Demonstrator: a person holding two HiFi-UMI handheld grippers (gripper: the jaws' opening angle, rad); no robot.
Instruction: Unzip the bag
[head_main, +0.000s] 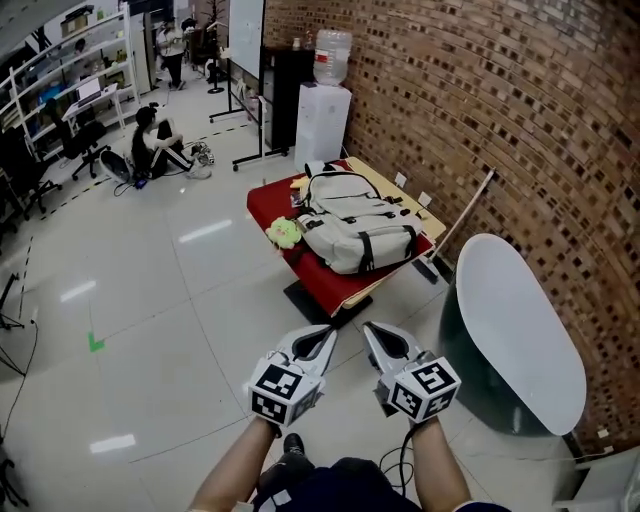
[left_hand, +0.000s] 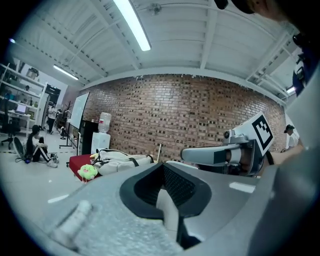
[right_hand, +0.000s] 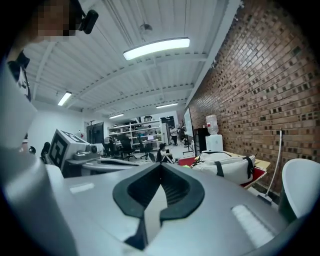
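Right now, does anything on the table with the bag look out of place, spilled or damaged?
Nothing looks spilled or damaged. The bag lies flat on the red-covered table. Only the green plush toy beside it sits at the table's edge.

I'm looking over an open lab-style workspace: bare brick wall (head_main: 480, 90) on my right, shelves (head_main: 75, 60) loaded with boxes and gear at the back, office chairs (head_main: 88, 138), a rolling whiteboard (head_main: 246, 35), a water dispenser (head_main: 325, 110), strip lights (left_hand: 132, 25) overhead, green tape (head_main: 95, 343) on the pale floor (head_main: 200, 290).
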